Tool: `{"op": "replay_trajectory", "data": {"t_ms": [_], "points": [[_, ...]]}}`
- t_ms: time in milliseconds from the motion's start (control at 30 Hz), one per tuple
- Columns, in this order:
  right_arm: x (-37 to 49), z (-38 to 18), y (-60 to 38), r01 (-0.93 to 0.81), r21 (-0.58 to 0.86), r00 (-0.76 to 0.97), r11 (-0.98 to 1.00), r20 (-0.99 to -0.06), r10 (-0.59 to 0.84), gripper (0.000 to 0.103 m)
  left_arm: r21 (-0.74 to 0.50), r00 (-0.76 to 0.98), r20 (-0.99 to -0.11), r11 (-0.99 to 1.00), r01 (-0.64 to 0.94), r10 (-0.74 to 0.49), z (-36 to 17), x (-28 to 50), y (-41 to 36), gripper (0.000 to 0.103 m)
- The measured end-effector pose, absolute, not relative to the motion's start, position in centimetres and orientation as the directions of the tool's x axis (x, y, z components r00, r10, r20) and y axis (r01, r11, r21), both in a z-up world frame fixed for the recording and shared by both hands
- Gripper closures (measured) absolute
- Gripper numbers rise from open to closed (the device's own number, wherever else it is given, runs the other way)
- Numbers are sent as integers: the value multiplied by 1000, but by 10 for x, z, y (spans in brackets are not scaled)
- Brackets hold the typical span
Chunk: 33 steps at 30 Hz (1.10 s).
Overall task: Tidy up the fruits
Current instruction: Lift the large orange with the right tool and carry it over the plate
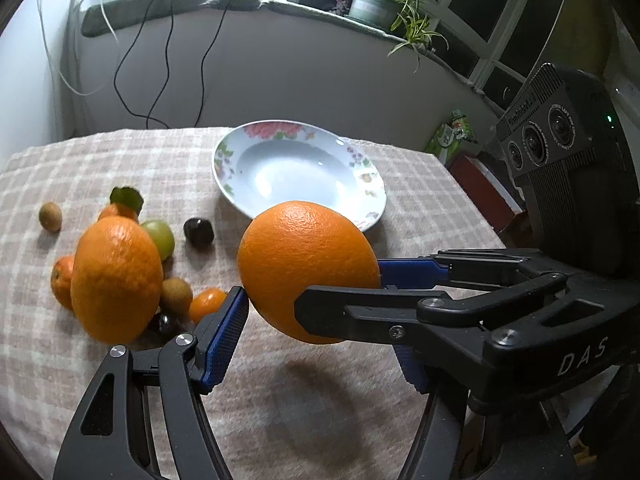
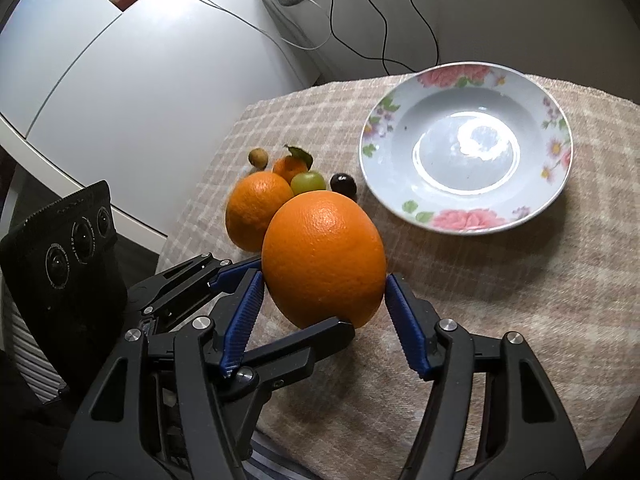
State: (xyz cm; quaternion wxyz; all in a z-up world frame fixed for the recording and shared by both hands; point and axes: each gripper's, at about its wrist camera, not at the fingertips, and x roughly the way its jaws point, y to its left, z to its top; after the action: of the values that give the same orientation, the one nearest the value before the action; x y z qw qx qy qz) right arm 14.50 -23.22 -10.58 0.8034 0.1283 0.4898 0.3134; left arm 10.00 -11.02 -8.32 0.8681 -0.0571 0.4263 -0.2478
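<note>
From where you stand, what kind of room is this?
Most likely a room in a home: a cloth-covered table with a floral plate and fruit, a potted plant on the windowsill, and charger cables hanging down the wall.

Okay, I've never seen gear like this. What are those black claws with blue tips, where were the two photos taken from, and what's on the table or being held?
The claws are hand-held grippers, one in each of a person's hands. Each carries a wide-angle camera that looks along its two fingers, so one picture is the left gripper's view and the other is the right gripper's.

A checked cloth covers the table. On it sit an empty flowered plate, a second orange and a cluster of small fruits, including a green one and a dark one.

Both grippers appear to clamp the same big orange from crossing directions, lifted off the cloth. It looks like a handover.
</note>
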Motion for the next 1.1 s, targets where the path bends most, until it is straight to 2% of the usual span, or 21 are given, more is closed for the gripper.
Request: {"op": "replay_trajectory", "data": {"t_ms": [600, 1100], "points": [[185, -82, -276, -349, 512, 387, 785, -684, 619, 38, -336, 529, -672, 849, 407, -519, -73, 155, -140, 36], [250, -107, -303, -313, 521, 402, 794, -685, 608, 38, -353, 507, -695, 856, 378, -510, -99, 212, -168, 36]]}}
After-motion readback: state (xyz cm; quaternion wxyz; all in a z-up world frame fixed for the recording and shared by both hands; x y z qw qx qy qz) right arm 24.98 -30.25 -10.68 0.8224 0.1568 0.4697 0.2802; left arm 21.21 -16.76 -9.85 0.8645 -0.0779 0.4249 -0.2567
